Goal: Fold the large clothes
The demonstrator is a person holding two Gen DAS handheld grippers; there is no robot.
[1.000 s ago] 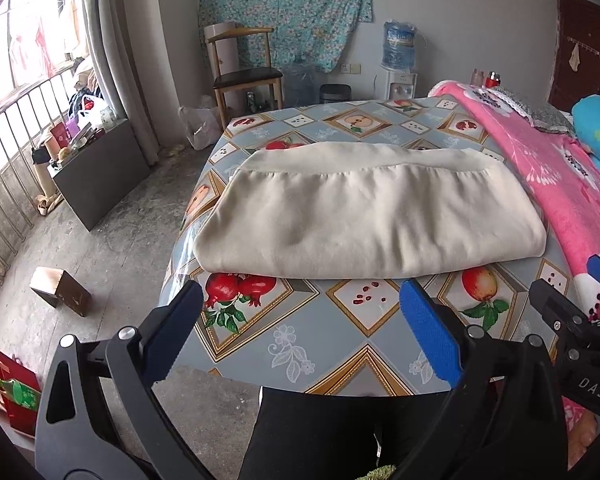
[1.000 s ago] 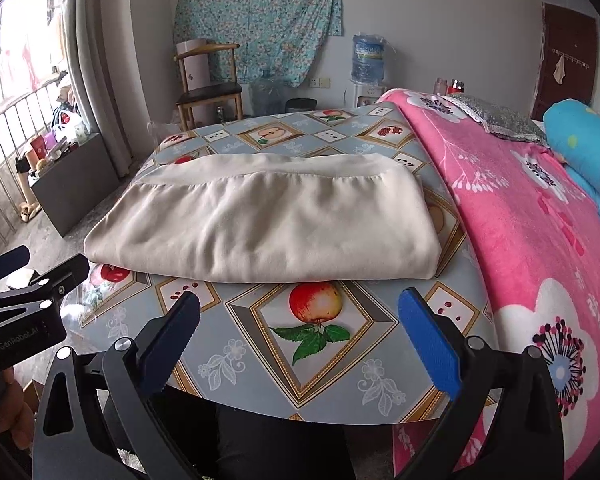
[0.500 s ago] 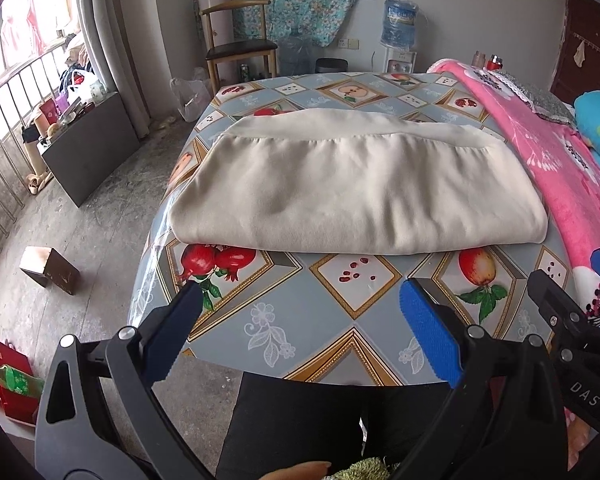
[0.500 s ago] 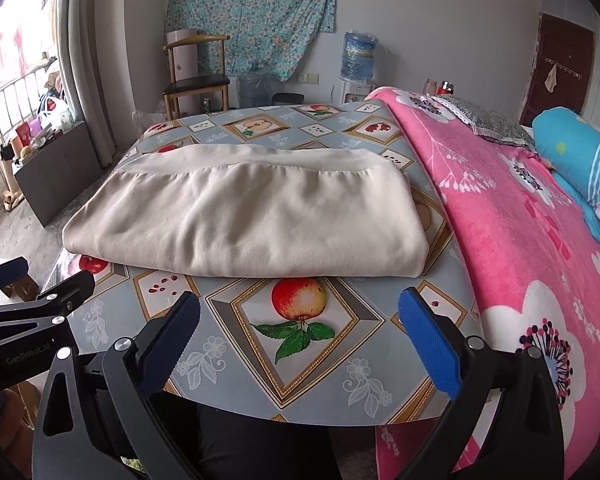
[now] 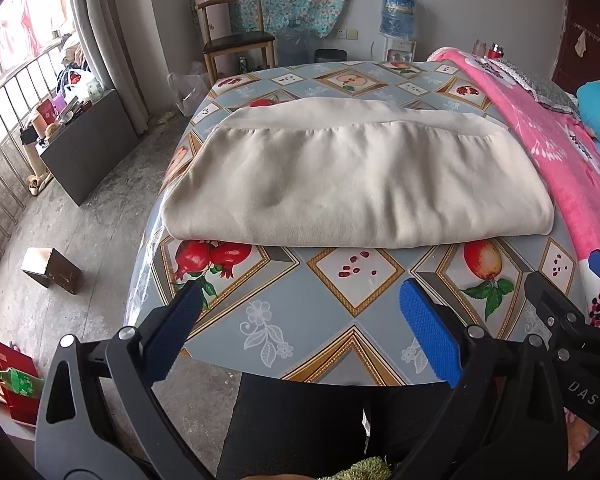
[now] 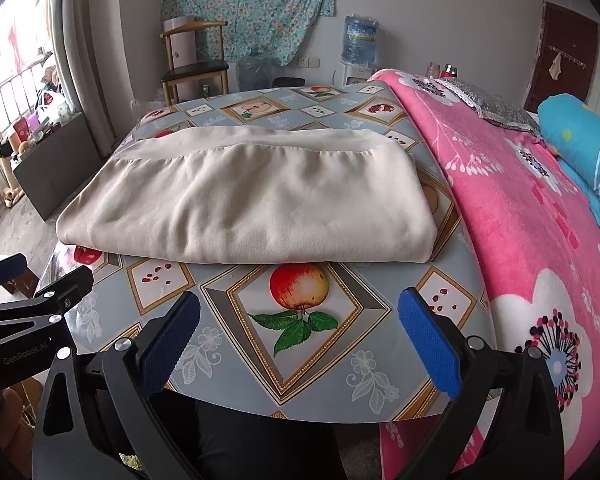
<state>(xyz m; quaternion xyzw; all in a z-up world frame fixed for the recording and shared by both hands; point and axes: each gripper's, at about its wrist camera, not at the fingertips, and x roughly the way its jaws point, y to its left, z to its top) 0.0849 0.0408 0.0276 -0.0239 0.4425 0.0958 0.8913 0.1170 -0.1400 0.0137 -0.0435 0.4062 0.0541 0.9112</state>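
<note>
Both my grippers wide open, nothing held: L (image 5: 300,332), R (image 6: 300,332), hovering at near table (image 6: 360,364) edge. Cloth (image 5: 356,184) lies folded mid-table, straight ahead, apart from both. Long axis runs left-right across me. L nearer its left end, R its right. Next fold prob end-to-end.

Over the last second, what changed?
Both views rose slightly and tilted down over the folded cream garment. The left hand-held gripper and right hand-held gripper are open as before, touching nothing. The garment has not moved on the fruit-patterned tablecloth.
</note>
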